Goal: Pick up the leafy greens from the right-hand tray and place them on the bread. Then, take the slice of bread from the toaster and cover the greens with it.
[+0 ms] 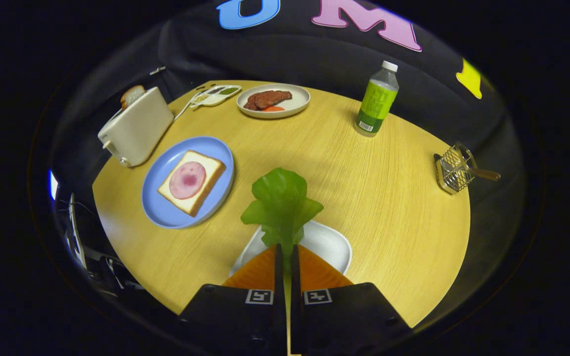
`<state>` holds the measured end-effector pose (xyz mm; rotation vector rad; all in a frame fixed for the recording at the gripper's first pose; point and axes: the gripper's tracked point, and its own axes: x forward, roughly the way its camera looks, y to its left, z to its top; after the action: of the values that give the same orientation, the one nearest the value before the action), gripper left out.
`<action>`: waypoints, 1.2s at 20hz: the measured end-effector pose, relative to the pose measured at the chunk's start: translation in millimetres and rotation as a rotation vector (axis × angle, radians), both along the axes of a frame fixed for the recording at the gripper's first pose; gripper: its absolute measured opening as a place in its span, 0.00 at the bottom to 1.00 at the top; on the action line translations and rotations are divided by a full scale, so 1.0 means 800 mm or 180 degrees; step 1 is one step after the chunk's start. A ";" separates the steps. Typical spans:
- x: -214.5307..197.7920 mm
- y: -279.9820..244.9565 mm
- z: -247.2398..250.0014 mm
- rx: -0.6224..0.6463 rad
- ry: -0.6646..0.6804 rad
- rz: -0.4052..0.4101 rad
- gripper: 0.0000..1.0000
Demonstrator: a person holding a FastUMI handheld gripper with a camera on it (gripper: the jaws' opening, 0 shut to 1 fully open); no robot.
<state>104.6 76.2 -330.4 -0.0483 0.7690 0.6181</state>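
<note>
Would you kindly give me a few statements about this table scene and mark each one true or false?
1. The hand-held gripper is shut on the leafy greens. True.
2. The bread on the blue plate already carries greens. False: it carries only a round pink slice of meat.
3. A slice of bread sticks up from the toaster. True.
4. The green bottle lies on its side. False: it stands upright.
5. The white tray sits just under the held greens. True.
</note>
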 end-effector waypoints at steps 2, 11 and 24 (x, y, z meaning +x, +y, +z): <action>-0.006 0.018 0.028 0.0071 -0.0076 0.0030 0.08; -0.035 0.141 0.096 0.0057 -0.0283 0.0443 0.08; -0.018 0.240 0.066 -0.0245 -0.0141 0.0575 0.15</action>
<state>90.4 267.9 -277.5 -0.2032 0.7503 0.7561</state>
